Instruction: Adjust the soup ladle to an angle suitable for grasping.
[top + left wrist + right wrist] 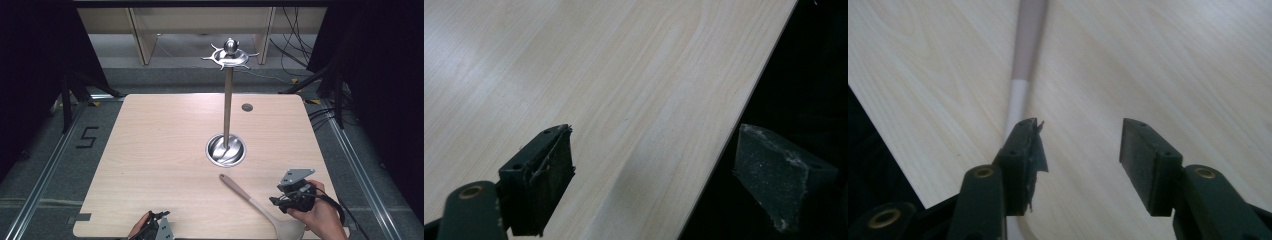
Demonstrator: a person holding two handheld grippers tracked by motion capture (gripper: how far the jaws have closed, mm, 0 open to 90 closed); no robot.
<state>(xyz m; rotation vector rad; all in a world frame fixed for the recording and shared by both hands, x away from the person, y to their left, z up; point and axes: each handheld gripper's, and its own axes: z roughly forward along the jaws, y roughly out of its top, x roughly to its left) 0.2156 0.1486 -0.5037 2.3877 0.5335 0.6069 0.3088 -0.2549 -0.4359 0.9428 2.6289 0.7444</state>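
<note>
A long spoon (248, 198) with a wooden handle and a pale beige head lies slanted on the table's front right. Beside its neck, a hand holds my right gripper (276, 201). In the right gripper view the gripper (1080, 145) is open and bare table fills the gap. The spoon's shaft (1020, 90) runs under the left jaw, outside that gap. My left gripper (159, 217) sits at the table's front edge. In the left gripper view it (654, 170) is open and holds nothing, one jaw over the wood and the other past the edge.
A metal utensil stand (228, 100) rises from a round dished base (212, 150) right of the table's middle, with a ring of hooks (243, 59) at its top. A small grey grommet (247, 107) lies behind it. The light wooden table (160, 150) is bare on its left half.
</note>
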